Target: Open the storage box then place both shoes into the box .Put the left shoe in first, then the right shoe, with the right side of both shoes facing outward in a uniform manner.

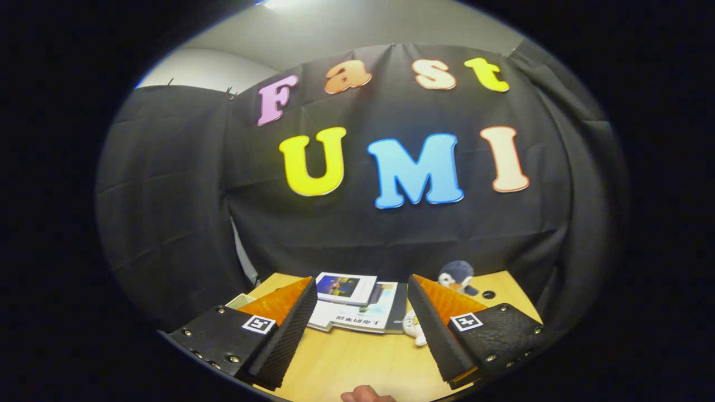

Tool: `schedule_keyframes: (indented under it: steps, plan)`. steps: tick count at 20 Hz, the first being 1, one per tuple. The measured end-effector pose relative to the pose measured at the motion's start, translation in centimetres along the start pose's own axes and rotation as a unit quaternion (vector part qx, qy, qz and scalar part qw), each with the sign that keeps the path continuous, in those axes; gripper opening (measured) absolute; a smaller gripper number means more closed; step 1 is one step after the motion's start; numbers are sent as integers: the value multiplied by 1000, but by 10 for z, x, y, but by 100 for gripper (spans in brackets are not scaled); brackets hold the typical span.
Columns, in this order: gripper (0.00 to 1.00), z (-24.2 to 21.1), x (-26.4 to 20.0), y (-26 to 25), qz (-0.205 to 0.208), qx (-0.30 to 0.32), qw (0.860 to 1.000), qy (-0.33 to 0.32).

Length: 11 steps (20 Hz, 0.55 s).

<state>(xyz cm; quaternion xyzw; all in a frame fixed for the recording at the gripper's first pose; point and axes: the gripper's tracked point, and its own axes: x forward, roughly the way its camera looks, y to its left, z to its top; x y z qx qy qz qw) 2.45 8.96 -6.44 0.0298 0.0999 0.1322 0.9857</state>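
Observation:
My gripper is held high and tilted up toward the booth wall, its two fingers wide apart with nothing between them. The left finger and the right finger frame a stretch of wooden table. Just beyond the fingers lies a stack of books.
A plush penguin sits at the back of the table beyond the right finger, with a small white toy partly hidden beside that finger. A fingertip of a person's hand shows at the near table edge. A small dark hole marks the tabletop.

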Motion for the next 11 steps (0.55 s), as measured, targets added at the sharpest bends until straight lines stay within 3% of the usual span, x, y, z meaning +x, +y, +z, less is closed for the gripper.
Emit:
schedule_keyframes:
  steps: [5,11]
  plan:
    - [98,24,-19,-37,-46,11,998,-50]
    - [98,19,-16,-51,-43,23,998,-49]
